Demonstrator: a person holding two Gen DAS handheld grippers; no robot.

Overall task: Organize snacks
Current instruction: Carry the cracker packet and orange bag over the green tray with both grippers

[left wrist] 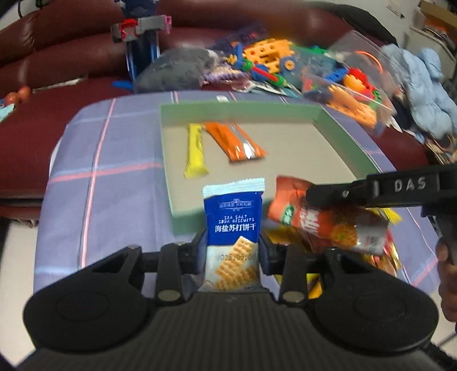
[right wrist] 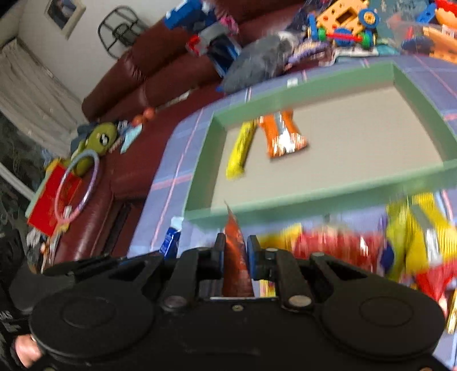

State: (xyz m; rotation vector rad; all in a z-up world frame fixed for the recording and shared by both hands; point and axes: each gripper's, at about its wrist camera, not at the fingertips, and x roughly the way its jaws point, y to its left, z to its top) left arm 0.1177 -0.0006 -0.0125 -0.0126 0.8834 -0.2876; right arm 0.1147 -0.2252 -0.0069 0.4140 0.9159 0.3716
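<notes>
This is a home living room. A dark red leather sofa (left wrist: 62, 57) stands behind the table, covered with plastic building toys (left wrist: 274, 60), a plush toy (right wrist: 94, 142) and a blue jacket (left wrist: 422, 88). A framed picture (right wrist: 64, 14) hangs on the wall.

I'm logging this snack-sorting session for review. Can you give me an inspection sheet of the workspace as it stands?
Surface: table under a purple plaid cloth.
Job's things: shallow green-walled cardboard tray holding a yellow stick packet and an orange foil packet; loose pile of red and yellow snack packets in front of the tray.
Clutter: colourful plastic construction toys behind the table.
Grippers: left gripper shut on a blue-and-white soda biscuit packet; right gripper shut on a red-orange snack packet.
Cables: nothing seen.
Surroundings: dark red leather sofa, grey cushion.
</notes>
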